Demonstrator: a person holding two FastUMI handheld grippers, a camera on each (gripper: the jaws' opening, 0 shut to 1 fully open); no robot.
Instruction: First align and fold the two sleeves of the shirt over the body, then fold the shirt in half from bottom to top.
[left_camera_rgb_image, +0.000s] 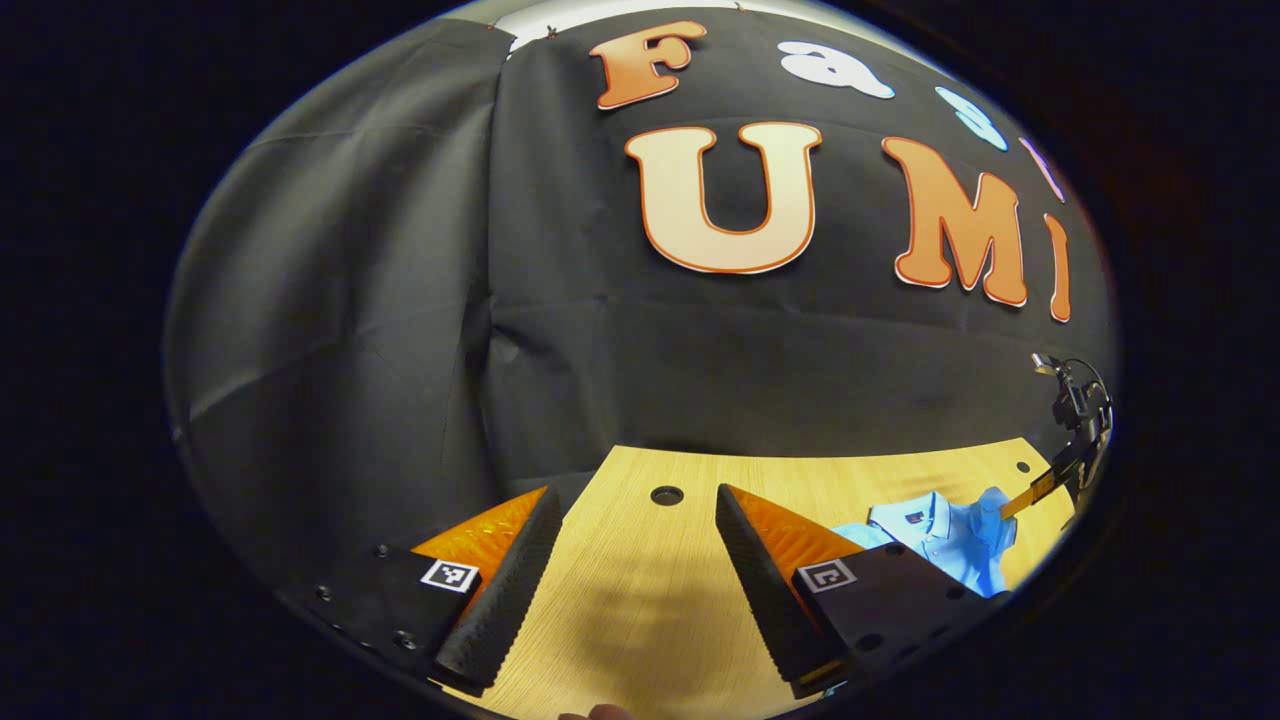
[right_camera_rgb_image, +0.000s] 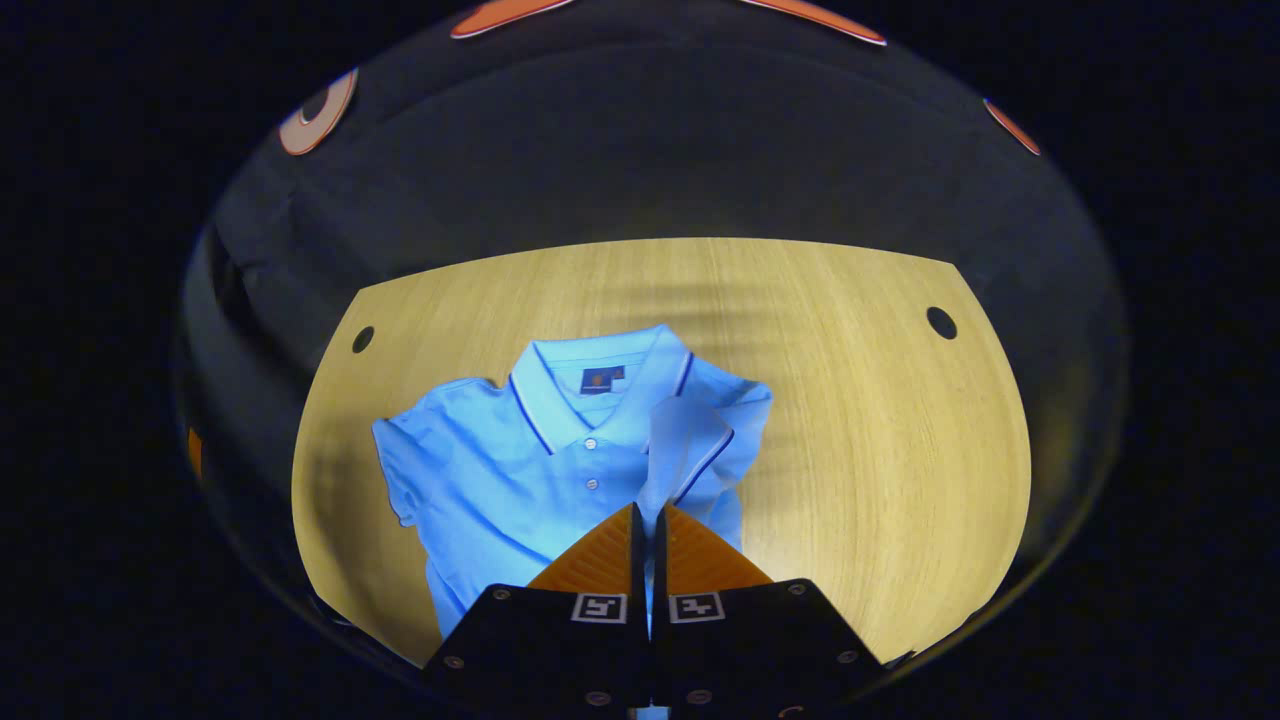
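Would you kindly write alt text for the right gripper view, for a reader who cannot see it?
The right tongs, closed on a sleeve, lift it over the body of a light blue polo shirt. The shirt lies collar away from the camera on a pale wooden table, its other short sleeve spread flat.

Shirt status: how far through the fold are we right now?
Nothing looks finished. In hand: the right gripper is shut on one sleeve, lifting it over the shirt body. The other sleeve lies spread flat on the table, and the left gripper is open, away from it. Left: that second sleeve, then the bottom-to-top fold.
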